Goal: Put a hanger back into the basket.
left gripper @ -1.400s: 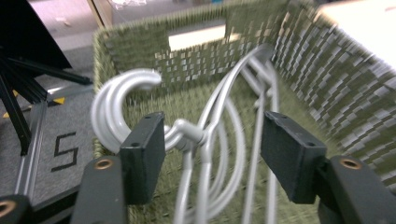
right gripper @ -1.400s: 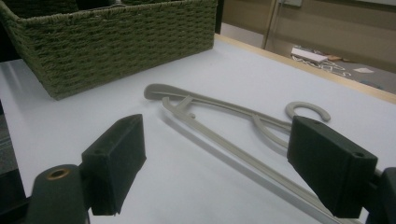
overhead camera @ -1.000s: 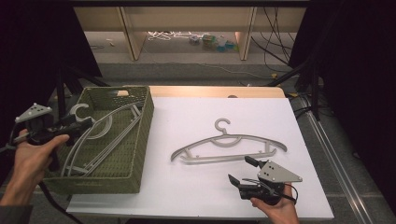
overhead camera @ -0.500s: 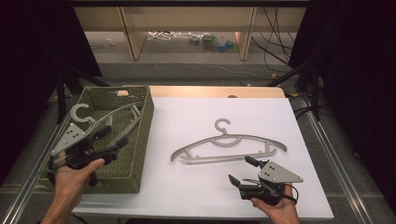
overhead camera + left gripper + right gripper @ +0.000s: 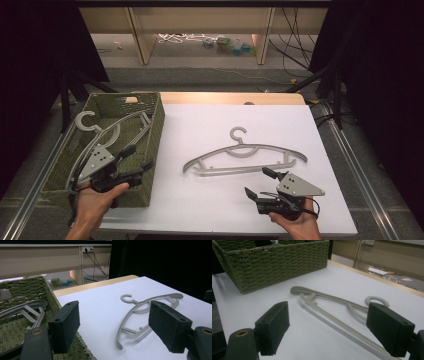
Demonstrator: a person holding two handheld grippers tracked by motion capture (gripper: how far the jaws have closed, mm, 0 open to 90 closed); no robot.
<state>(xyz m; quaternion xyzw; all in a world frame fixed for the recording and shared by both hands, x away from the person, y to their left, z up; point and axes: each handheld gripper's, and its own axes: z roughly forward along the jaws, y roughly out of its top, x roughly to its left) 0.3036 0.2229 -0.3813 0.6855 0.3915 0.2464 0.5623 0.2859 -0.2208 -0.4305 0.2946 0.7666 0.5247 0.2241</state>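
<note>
Hovering left gripper | fingers apart | over basket | hanger flat

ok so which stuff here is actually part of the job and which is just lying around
Part of the job:
- grey plastic hanger lying flat on the white table
- green woven basket with grey hangers inside
- left hand-held gripper, open
- right hand-held gripper, open

Just lying about:
- small colourful items on the floor beyond the table
- black cables

Matt grey plastic hanger; rough woven basket.
</note>
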